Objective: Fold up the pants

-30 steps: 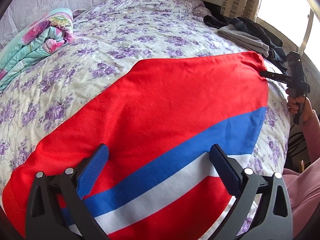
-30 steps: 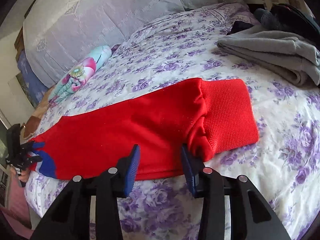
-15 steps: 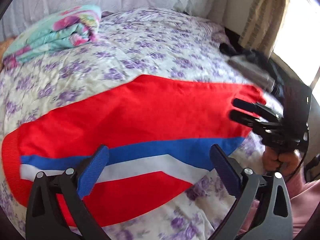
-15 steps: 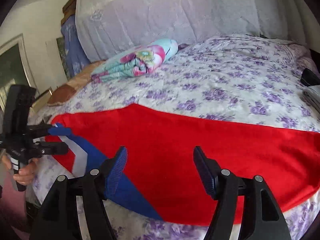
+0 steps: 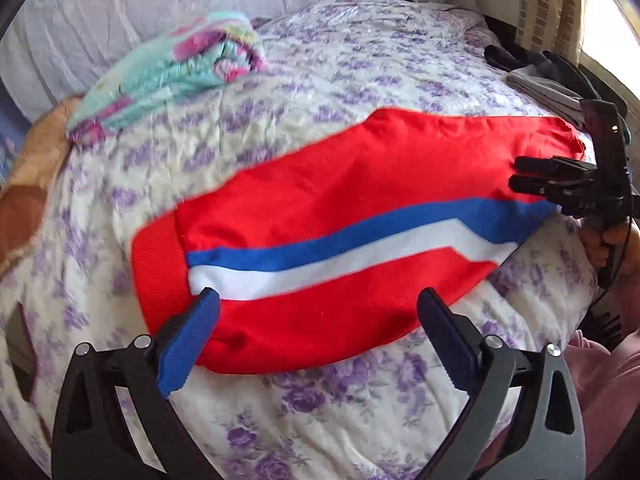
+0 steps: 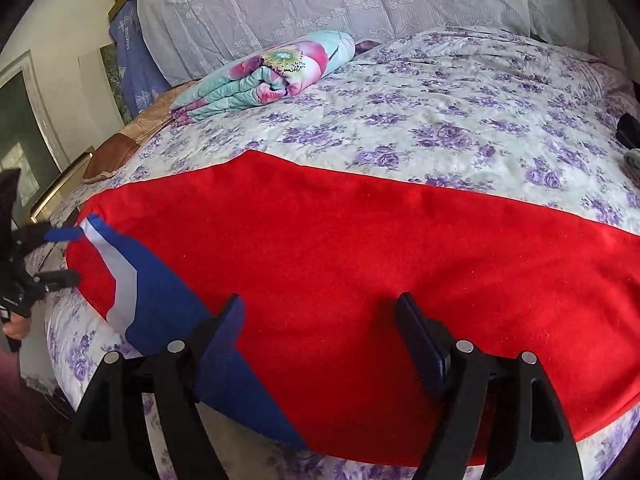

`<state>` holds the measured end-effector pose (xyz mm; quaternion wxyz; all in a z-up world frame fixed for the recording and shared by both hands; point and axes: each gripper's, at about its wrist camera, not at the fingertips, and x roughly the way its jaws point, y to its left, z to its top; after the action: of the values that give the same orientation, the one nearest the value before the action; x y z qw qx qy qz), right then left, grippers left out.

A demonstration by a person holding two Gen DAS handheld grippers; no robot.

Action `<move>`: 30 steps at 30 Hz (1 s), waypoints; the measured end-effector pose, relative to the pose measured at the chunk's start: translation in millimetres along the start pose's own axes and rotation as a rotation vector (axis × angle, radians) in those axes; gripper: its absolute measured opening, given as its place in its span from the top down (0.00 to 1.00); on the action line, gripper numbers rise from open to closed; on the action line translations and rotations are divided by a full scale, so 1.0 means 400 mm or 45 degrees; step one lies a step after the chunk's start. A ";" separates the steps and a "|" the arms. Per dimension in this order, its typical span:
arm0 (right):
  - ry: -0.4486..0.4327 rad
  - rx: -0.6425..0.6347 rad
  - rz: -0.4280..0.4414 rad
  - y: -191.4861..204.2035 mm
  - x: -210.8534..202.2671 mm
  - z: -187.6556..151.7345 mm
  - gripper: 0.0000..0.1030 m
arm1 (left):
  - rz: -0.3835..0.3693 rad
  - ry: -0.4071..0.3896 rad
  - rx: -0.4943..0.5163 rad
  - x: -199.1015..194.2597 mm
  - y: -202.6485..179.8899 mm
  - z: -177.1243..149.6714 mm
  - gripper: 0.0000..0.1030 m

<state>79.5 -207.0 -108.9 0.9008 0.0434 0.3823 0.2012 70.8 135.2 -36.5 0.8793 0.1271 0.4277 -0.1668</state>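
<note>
Left wrist view. Shows left gripper (image 5: 316,300) pulled back and raised since a second ago, so that pants (image 5: 340,208) now appear whole instead of filling the lower picture. Jaws wide apart, nothing between them. Finds pants flat on the flowered bedcover (image 5: 360,80), laid lengthwise near the front edge, ribbed band at picture left, blue and white stripe along the side. Catches right gripper (image 5: 516,175) at the far right end of the cloth, level with the red edge, held by a hand (image 5: 608,240); cannot tell from here whether touching. Also a pink sleeve (image 5: 600,368) at lower right.

Right wrist view. Has swung from the band end round to the long side of pants (image 6: 360,248). Jaws just been opening, now standing well apart over red cloth, nothing pinched between. Picks out left gripper (image 6: 66,256) at far left, just beside the striped end, spread open and holding nothing.

Judged: both grips let go, garment smoothed out flat; likely a pause between folds, with the crosswise fold not yet made.

Around: rolled floral quilt (image 6: 272,72) well apart towards the head, lace cover (image 6: 340,8) behind, grey and dark clothes pile (image 5: 544,88) at the far right corner, curtain (image 5: 548,8) by a bright window.
</note>
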 end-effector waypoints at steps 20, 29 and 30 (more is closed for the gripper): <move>-0.064 0.142 0.165 -0.048 -0.026 -0.007 0.20 | -0.312 -0.099 0.076 0.102 -0.161 0.246 0.04; -0.105 0.200 0.221 -0.071 -0.042 -0.014 0.20 | -0.446 0.235 -0.205 0.345 -0.146 0.312 0.04; -0.115 0.210 0.227 -0.074 -0.047 -0.014 0.20 | -0.460 0.231 -0.228 0.330 -0.142 0.316 0.04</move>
<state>73.7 -242.0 -107.2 0.8890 0.1602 0.3513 0.2464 214.1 12.9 -69.8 0.8008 -0.0157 0.5341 -0.2707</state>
